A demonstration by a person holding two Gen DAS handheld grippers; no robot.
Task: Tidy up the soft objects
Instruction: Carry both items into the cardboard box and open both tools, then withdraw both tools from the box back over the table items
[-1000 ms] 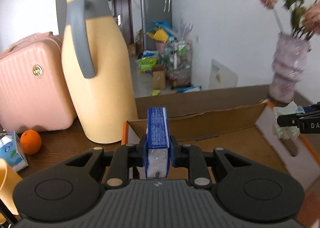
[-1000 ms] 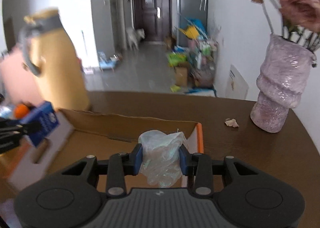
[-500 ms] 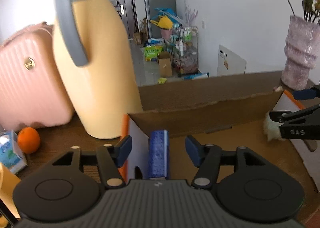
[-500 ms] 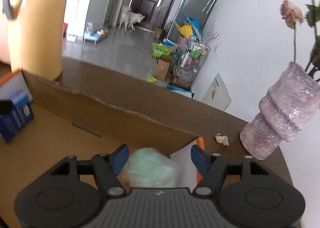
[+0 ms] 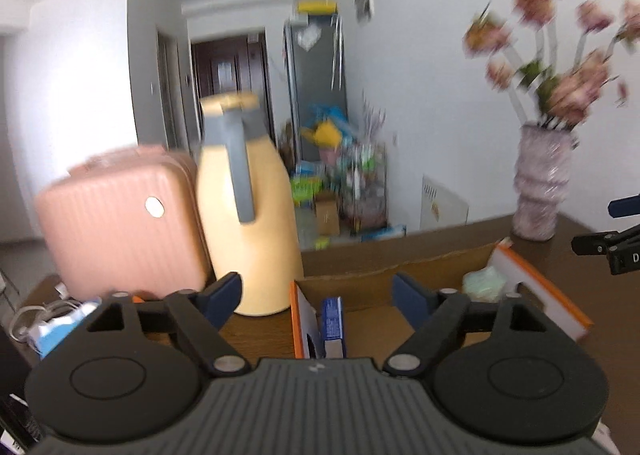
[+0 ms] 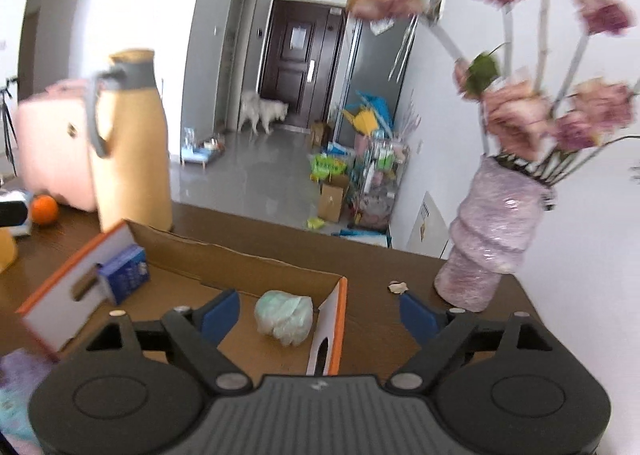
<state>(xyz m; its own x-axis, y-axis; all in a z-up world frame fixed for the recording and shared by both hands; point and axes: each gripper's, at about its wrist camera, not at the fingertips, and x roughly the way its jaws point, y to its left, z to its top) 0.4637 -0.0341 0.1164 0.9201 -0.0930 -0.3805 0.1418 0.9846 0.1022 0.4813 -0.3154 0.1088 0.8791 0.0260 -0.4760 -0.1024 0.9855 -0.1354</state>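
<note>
Release step: my left gripper [image 5: 316, 291] and right gripper [image 6: 320, 309] are opening, nothing between the jaws. Blue pack [image 6: 122, 273] and pale green bundle [image 6: 285, 317] are lying inside the cardboard box [image 6: 240, 261]. Next move, I judge: finding another soft item outside it.

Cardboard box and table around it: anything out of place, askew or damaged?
Mostly tidy. The blue pack and pale green bundle lie inside the cardboard box, whose far wall has a ragged top edge. One small crumpled scrap sits loose on the table beside the vase.
</note>
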